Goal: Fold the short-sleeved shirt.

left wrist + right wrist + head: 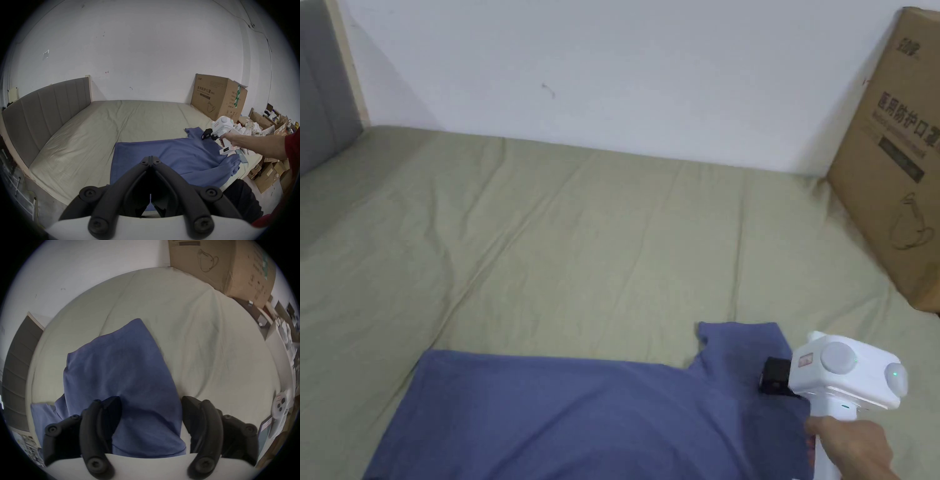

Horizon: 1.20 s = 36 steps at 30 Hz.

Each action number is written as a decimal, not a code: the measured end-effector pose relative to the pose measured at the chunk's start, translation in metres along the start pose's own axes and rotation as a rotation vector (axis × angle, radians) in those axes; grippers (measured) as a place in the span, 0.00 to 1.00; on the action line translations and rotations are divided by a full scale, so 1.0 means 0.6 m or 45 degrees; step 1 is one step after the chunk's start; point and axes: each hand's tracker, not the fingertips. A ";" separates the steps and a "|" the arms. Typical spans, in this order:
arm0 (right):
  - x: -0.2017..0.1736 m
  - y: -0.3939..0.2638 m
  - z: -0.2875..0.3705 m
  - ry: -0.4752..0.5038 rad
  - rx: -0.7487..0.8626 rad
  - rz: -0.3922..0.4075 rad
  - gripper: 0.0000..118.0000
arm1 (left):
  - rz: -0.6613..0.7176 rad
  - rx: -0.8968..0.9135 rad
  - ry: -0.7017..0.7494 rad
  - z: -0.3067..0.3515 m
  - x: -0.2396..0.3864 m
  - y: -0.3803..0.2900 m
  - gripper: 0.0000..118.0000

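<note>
The blue short-sleeved shirt (562,412) lies spread flat on the green-sheeted bed (581,237), near the bed's front edge, with one sleeve (740,350) sticking out toward the cardboard box (894,169) that stands against the wall at the bed's far right corner. The right gripper (770,375) hovers over that sleeve, on the box side of the shirt; in the right gripper view its jaws stand wide apart with the sleeve cloth lying between them, not yet pinched. The left gripper (151,160) sits at the shirt's near edge, away from the box, and its jaws are pressed together at the tips; whether any cloth is caught between them cannot be told. The step in hand looks like taking hold of the sleeve to fold it inward over the body. To do it well, the right gripper should probably come down at the sleeve's outer hem, close on the top layers only and leave the sheet beneath alone, then carry the sleeve away from the box in a low, even sweep so the crease runs straight along the shoulder line. The left gripper could steady the body meanwhile.
</note>
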 end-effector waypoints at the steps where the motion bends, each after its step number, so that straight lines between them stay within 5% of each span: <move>1: -0.005 0.000 0.010 0.009 0.025 0.023 0.52 | -0.009 -0.017 0.008 -0.015 -0.007 0.002 0.00; 3: -0.019 -0.001 0.031 -0.002 0.063 0.143 0.03 | 0.016 -0.052 0.019 -0.058 -0.031 0.015 0.00; 4: -0.024 -0.005 0.044 0.033 0.070 0.134 0.03 | 0.068 -0.098 0.046 -0.084 -0.046 0.023 0.04; 5: -0.027 -0.004 0.050 0.057 0.059 0.126 0.03 | 0.115 -0.119 0.043 -0.123 -0.069 0.037 0.21; 6: -0.028 -0.002 0.053 0.128 0.035 0.119 0.03 | 0.137 -0.133 0.011 -0.163 -0.092 0.047 0.50; 7: -0.027 -0.002 0.057 0.162 0.044 0.078 0.03 | 0.181 -0.175 0.014 -0.205 -0.109 0.058 0.67; 9: -0.012 0.013 0.048 0.143 0.066 0.069 0.03 | 0.259 -0.262 0.014 -0.303 -0.152 0.073 0.73; 14: -0.016 0.013 0.054 0.163 0.072 0.114 0.03 | 0.173 -0.591 0.193 -0.525 -0.204 0.065 0.71; 21: -0.014 0.008 0.055 0.191 0.056 0.142 0.03 | 0.160 -0.729 0.228 -0.628 -0.199 0.037 0.62; 24: -0.025 0.001 0.060 0.195 0.050 0.175 0.03 | 0.164 -0.767 0.301 -0.619 -0.179 0.035 0.36; 26: -0.032 -0.001 0.064 0.196 0.057 0.208 0.03 | 0.134 -0.802 0.259 -0.621 -0.166 0.040 0.03; 33: -0.042 -0.011 0.136 0.242 0.175 0.349 0.03 | 0.162 -0.708 0.178 -0.538 -0.178 0.067 0.03; 36: -0.027 -0.026 0.190 0.360 0.230 0.373 0.03 | 0.185 -0.653 0.093 -0.478 -0.189 0.080 0.03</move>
